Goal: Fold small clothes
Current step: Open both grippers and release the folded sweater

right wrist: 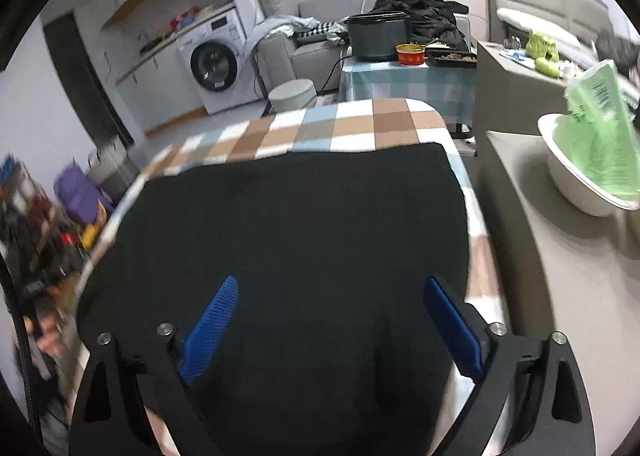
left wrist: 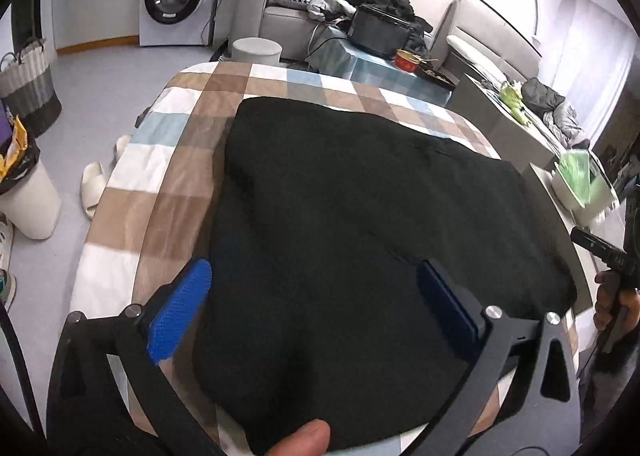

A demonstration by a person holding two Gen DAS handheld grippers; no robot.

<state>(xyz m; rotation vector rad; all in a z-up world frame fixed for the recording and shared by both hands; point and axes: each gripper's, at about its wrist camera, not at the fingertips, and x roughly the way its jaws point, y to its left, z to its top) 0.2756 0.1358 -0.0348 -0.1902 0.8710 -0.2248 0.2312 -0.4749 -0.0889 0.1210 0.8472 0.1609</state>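
Black garment [left wrist: 360, 216] lies flat on the checked-cloth counter [left wrist: 160, 160], filling the centre and lower frame in both views. Looks soft, limp, light, probably knit; best pinched at near-edge corners, it will sag and drag. Left tool [left wrist: 316, 304] and right tool [right wrist: 332, 320] both spread wide, nothing between the pads. Garment type, seams and near hem unreadable: uniformly dark, cut off at bottom; right view is blurred.

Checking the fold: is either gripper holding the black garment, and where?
Nothing is held. Left gripper and right gripper are open above the black garment.
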